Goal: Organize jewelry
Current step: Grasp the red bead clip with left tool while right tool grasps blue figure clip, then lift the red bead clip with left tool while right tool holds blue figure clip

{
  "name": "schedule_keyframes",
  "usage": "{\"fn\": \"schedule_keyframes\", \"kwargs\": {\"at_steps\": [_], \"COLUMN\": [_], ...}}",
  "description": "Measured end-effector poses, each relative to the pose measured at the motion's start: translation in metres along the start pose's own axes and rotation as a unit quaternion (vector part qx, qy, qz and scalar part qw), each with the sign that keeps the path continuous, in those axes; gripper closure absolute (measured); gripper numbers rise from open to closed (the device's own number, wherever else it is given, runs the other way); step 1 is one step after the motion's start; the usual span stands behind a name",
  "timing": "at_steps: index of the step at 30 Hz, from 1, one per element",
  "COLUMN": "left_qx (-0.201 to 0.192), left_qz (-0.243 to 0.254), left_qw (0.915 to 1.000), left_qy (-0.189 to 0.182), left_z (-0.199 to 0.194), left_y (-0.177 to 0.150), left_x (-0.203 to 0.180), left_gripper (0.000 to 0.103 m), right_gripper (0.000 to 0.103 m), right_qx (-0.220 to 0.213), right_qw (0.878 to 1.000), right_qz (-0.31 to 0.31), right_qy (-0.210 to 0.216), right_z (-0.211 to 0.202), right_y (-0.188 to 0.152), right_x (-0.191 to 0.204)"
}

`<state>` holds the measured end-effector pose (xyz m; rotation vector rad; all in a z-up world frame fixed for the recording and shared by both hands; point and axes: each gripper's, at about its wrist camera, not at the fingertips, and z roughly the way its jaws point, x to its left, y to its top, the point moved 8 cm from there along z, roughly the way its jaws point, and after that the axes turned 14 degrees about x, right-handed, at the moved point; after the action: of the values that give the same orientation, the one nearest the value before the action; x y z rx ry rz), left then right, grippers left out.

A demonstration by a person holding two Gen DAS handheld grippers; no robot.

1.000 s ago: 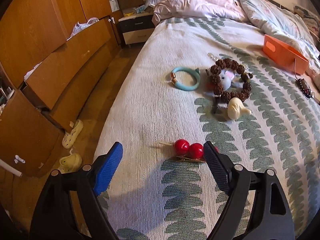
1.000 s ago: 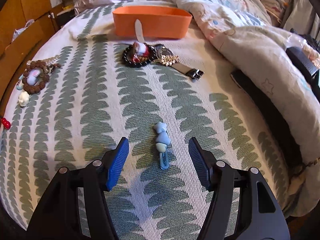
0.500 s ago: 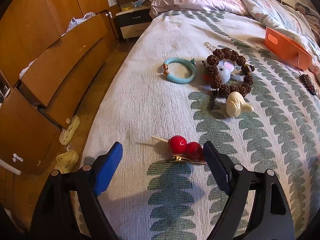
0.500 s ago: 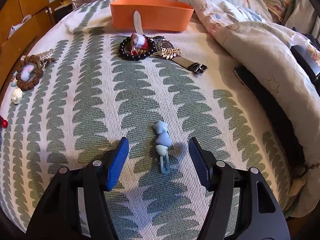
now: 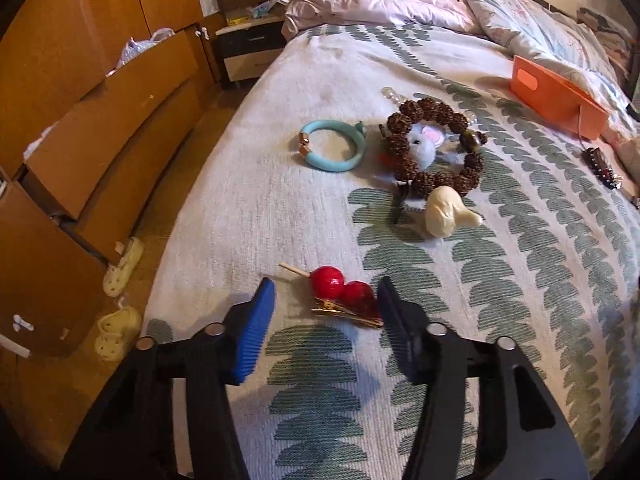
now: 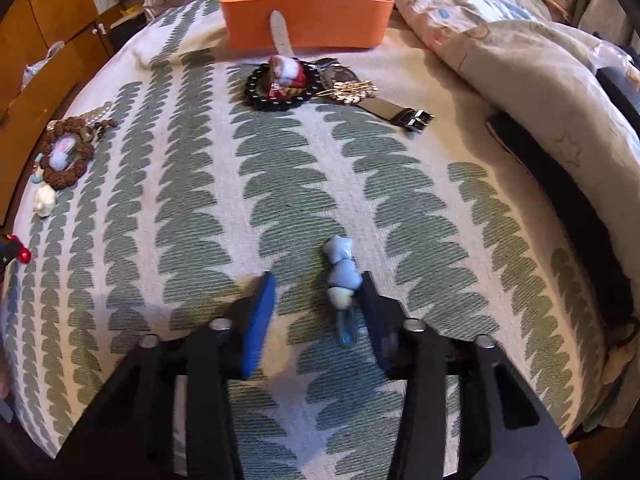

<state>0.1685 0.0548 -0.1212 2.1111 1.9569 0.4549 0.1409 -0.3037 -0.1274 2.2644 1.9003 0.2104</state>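
Red candied-fruit hair clip [image 5: 344, 294]: light, glossy, slippery; my left tool [image 5: 325, 298] is closing around its beads, not yet gripping. Blue star clip [image 6: 340, 276], nearer me than the orange box [image 6: 306, 20]: right tool [image 6: 318, 294] closing likewise.

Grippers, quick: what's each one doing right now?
Left gripper: closing around the red clip, left pad still clear of it.
Right gripper: closing around the blue clip, left pad still clear of it.

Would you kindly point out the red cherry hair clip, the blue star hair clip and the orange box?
red cherry hair clip [image 5: 327, 281], left wrist view, front ball.
blue star hair clip [image 6: 342, 273], right wrist view, middle charm.
orange box [image 6: 320, 28], right wrist view, front wall.
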Motion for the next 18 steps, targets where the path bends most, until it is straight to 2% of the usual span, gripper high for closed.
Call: {"fn": "schedule_keyframes", "kwargs": {"at_steps": [2,3,5,12,14,15,18], "left_qx": [0.003,0.004,0.006,0.008,-0.001,-0.003,-0.006], "left_qz": [0.001,0.001,0.0,-0.017,-0.017,-0.015,-0.017], "left_qw": [0.9998,0.9998,0.9995,0.9979,0.9981,0.9981,0.9978], "left_qy": [-0.017,-0.022,-0.032,-0.062,-0.06,-0.059,-0.064], "left_z": [0.0,0.0,0.001,-0.002,-0.006,-0.008,-0.01], "left_y": [0.0,0.0,0.0,0.002,0.003,0.003,0.004], "left_x": [-0.002,-0.003,-0.003,0.001,0.003,0.003,0.003], "left_gripper": [0.062,0.065,0.07,0.073,0.096,0.099,0.099], "right_gripper": [0.085,0.086,0.087,0.088,0.088,0.088,0.088], "right_qx": [0.001,0.002,0.003,-0.014,-0.024,-0.03,-0.039], "right_qw": [1.0,1.0,1.0,0.998,0.998,0.998,0.997], "right_qz": [0.001,0.003,0.011,0.021,0.019,0.019,0.017], "right_qy": [0.007,0.013,0.027,0.054,0.056,0.056,0.058], "right_z": [-0.001,-0.001,-0.002,-0.016,-0.022,-0.025,-0.031], "right_y": [0.0,-0.001,-0.001,-0.002,-0.002,-0.002,0.0], "right_x": [0.001,0.001,-0.001,0.0,0.001,0.002,0.002]}}
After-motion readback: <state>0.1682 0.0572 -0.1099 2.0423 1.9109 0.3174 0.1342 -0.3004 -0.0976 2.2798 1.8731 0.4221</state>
